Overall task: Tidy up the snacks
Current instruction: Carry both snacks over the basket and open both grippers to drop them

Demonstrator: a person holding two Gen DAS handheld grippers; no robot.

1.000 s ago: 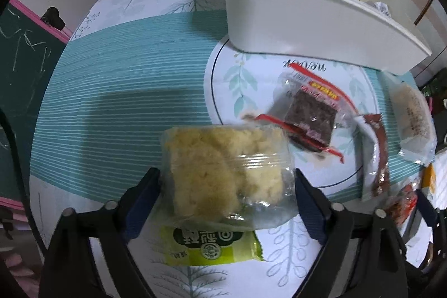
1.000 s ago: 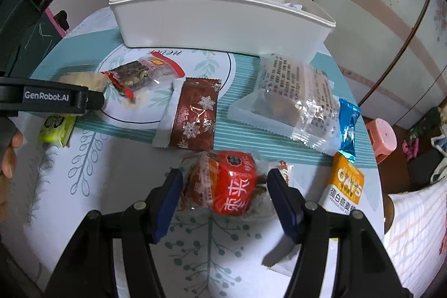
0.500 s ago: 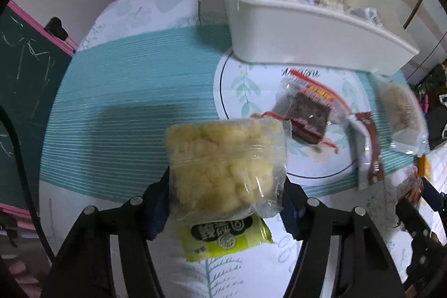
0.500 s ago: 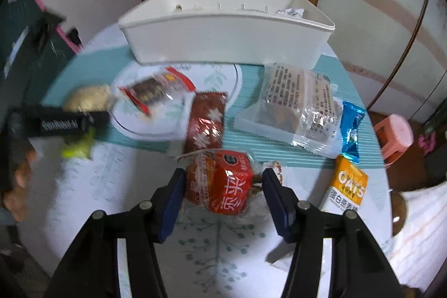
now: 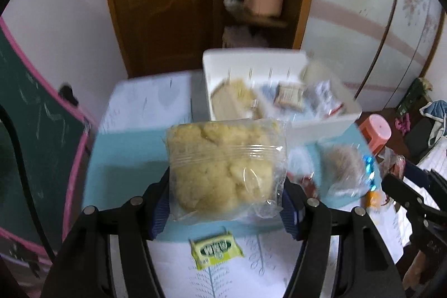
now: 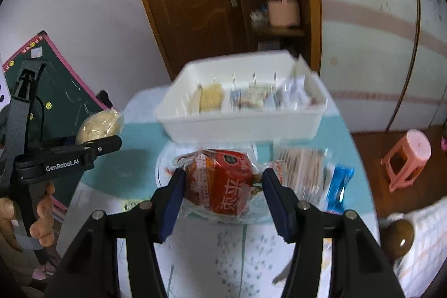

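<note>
We hold two snacks above the counter (image 5: 134,155): the left gripper (image 5: 226,203) has its fingers clenched on a clear bag of yellow puffed cake (image 5: 223,166), and the right gripper (image 6: 222,196) grasps a red wrapped packet (image 6: 220,180). Each snack lies crosswise between its fingers, roughly level. To do this well, we carry both over the white bin (image 6: 240,127) before letting go.

cake bag (image 5: 223,169): showing pale yellow through clear wrap
snack pack (image 6: 223,183): looking red
bin (image 6: 243,127): staying plain white
tablecloth (image 5: 125,152): going teal, leafy white
</note>
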